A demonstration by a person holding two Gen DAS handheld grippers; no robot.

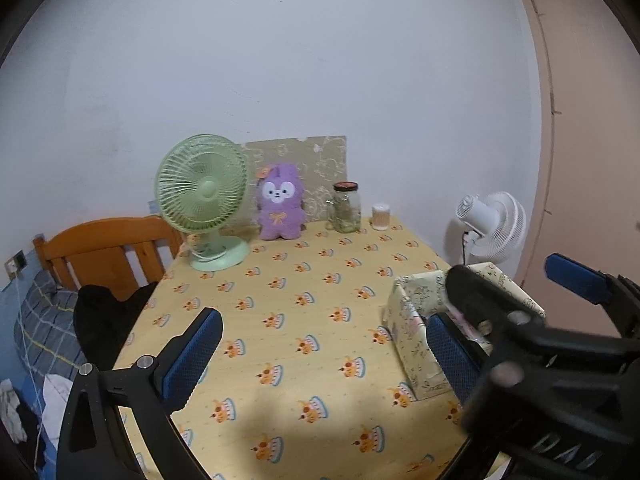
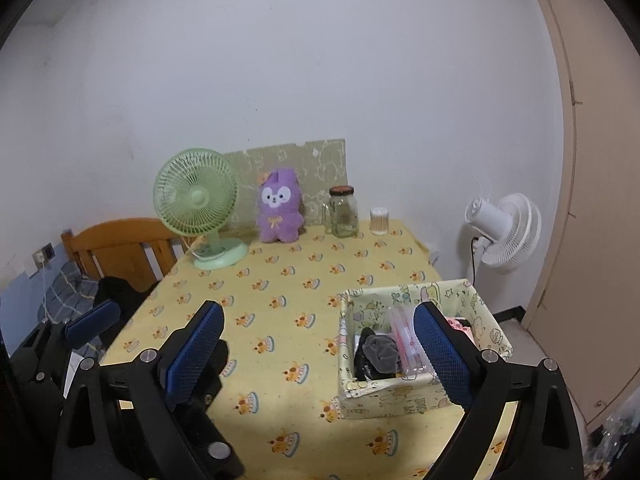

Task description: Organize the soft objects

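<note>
A cartoon-print fabric box (image 2: 384, 400) stands on the right of the yellow tablecloth (image 2: 280, 320). It holds a grey cloth (image 2: 382, 350), a black cloth (image 2: 361, 360) and a clear packet (image 2: 406, 340). My right gripper (image 2: 318, 354) is open and empty above the table, its right finger over the box. My left gripper (image 1: 322, 354) is also open and empty, to the left of the box (image 1: 412, 344). A purple plush toy (image 1: 279, 204) sits upright against a board at the table's back edge. The left wrist view shows the right gripper (image 1: 528, 292) over the box.
A green fan (image 1: 202, 200), a glass jar (image 1: 345, 208) and a small swab container (image 1: 380, 216) stand along the back. A white fan (image 2: 506, 232) stands beyond the right edge. Left of the table are a wooden headboard (image 1: 108, 248), a black garment (image 1: 104, 320) and plaid bedding.
</note>
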